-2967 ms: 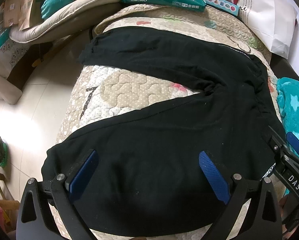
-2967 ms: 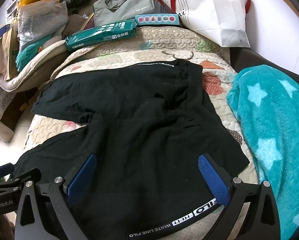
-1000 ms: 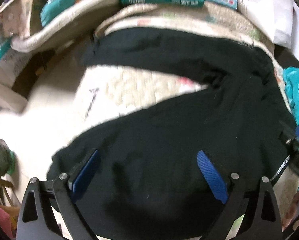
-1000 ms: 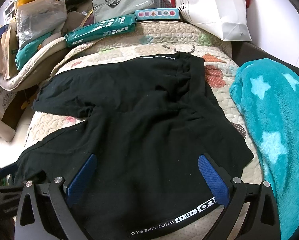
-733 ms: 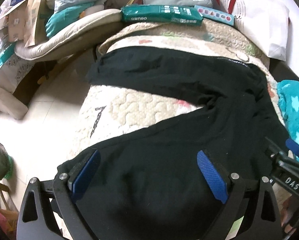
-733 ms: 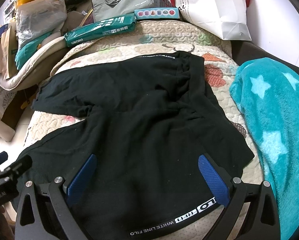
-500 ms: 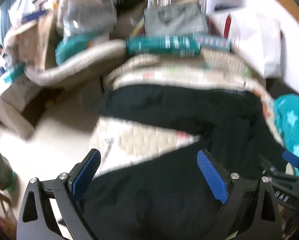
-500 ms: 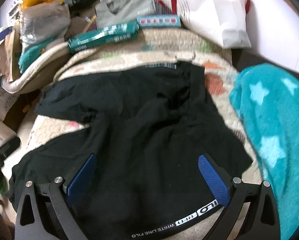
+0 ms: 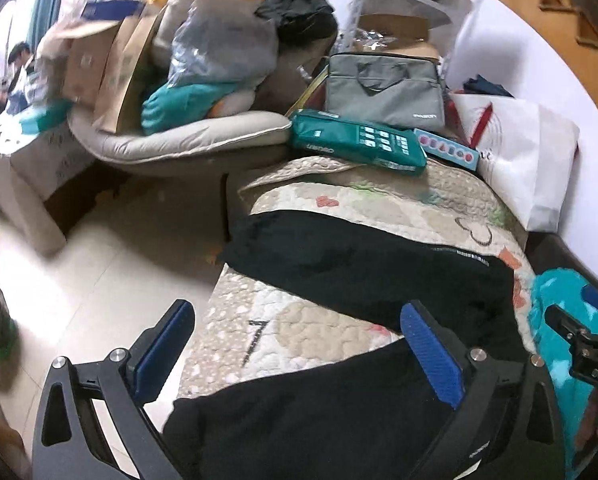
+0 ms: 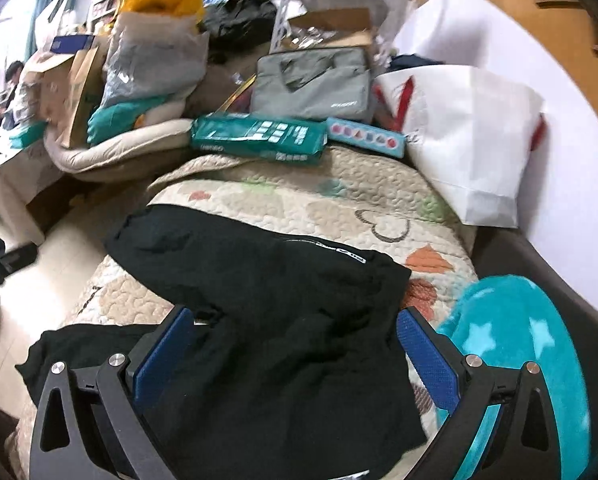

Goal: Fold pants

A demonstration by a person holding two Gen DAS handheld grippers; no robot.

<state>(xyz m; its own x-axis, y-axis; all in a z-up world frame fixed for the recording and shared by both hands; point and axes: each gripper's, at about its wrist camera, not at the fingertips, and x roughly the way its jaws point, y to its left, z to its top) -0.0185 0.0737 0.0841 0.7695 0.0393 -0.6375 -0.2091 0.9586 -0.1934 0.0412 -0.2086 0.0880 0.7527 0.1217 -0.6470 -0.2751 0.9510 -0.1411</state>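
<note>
Looking down along both tools, we see the black pants (image 10: 267, 320) spread flat on a quilted bed cover (image 10: 339, 208), two legs splayed toward the floor side and the waistband near a teal star blanket (image 10: 523, 340). Our left tool (image 9: 299, 344) hangs above the nearer leg with its jaws opening to their widest; the blue pads (image 9: 431, 356) press on no cloth. Our right tool (image 10: 291, 352) also stands wide above the seat of the pants, gripping nothing. In the left view the right tool shows at the right edge, over the blanket. At the far end of the cover lie a green package (image 9: 359, 144) and a light-blue box (image 9: 447, 152), with a grey bag (image 9: 387, 92) behind them and a white paper bag (image 10: 471, 140) against the wall.
</note>
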